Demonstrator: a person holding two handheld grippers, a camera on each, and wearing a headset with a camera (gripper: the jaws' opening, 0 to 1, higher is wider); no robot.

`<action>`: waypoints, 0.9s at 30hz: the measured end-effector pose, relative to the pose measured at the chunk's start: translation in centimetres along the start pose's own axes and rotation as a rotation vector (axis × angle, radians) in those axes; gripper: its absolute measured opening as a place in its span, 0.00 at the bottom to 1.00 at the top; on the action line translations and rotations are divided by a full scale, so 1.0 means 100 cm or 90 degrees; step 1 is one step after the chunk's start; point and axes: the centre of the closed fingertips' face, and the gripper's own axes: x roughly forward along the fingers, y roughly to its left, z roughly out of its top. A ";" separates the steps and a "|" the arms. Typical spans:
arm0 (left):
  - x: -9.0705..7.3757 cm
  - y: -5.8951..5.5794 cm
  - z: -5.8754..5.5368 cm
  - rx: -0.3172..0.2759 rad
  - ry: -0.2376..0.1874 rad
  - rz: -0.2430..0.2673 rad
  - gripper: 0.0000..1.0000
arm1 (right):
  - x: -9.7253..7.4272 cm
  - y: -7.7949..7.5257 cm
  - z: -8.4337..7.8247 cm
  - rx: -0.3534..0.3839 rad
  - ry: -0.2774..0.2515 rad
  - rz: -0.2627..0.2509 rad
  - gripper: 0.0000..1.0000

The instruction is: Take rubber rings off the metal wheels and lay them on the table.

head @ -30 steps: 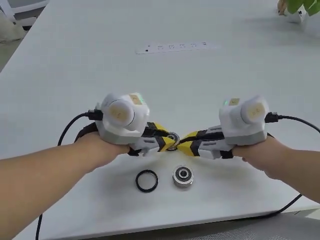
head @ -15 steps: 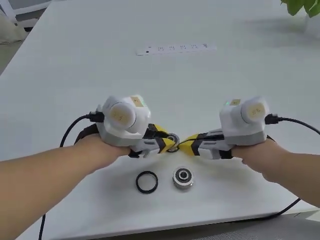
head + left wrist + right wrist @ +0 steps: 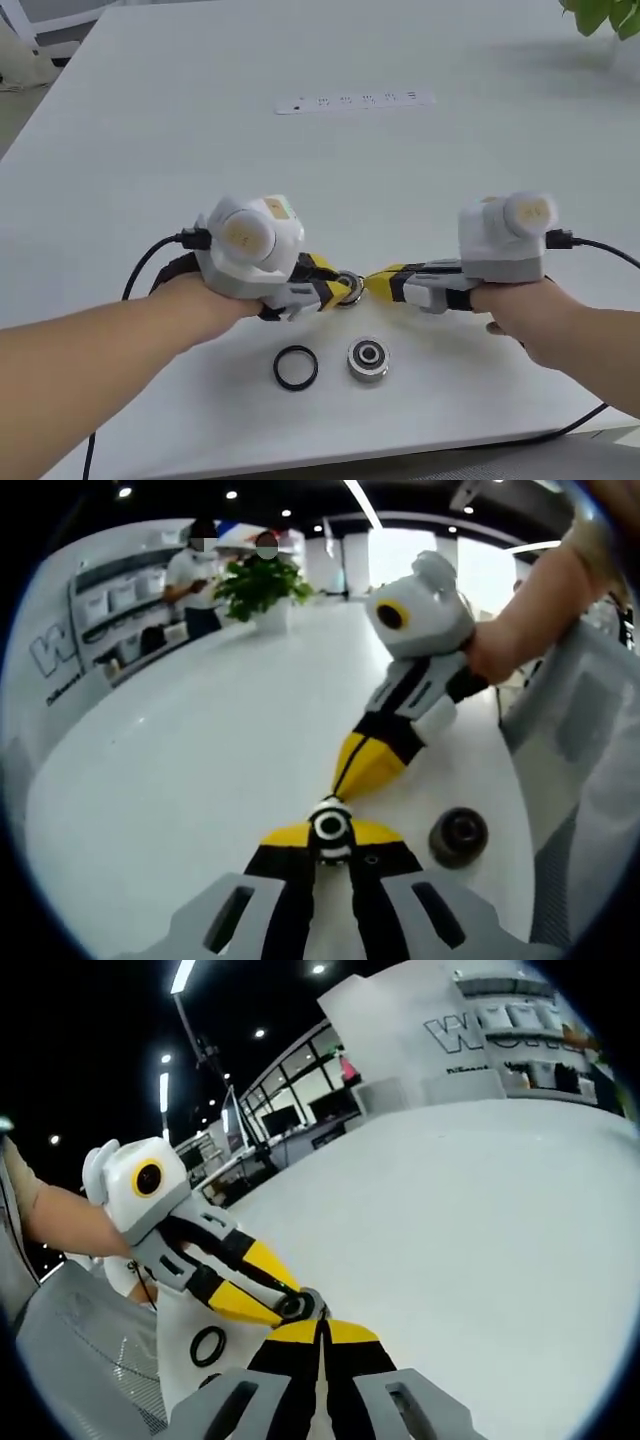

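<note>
My left gripper (image 3: 338, 291) is shut on a small metal wheel (image 3: 348, 286), held just above the table. In the left gripper view the wheel (image 3: 331, 826) sits between the yellow tips. My right gripper (image 3: 372, 285) faces it from the right, jaws shut. A thin black rubber ring (image 3: 343, 772) stretches from the wheel to the right gripper's tip (image 3: 368, 767). In the right gripper view my right gripper (image 3: 320, 1326) points at the wheel (image 3: 298, 1307). A loose rubber ring (image 3: 296, 367) and a bare metal wheel (image 3: 368, 359) lie on the table near me.
The white table (image 3: 300, 180) stretches far ahead. A white power strip (image 3: 355, 100) lies at its middle back and a potted plant (image 3: 600, 12) stands at the far right corner. Black cables trail from both grippers toward the front edge.
My right gripper has drawn back to the right, away from the wheel, and a small gap has opened between the two tips. The left gripper has kept its hold.
</note>
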 end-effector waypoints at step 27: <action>0.000 -0.002 0.000 -0.005 0.006 0.010 0.12 | 0.002 0.011 0.004 0.021 0.003 0.013 0.00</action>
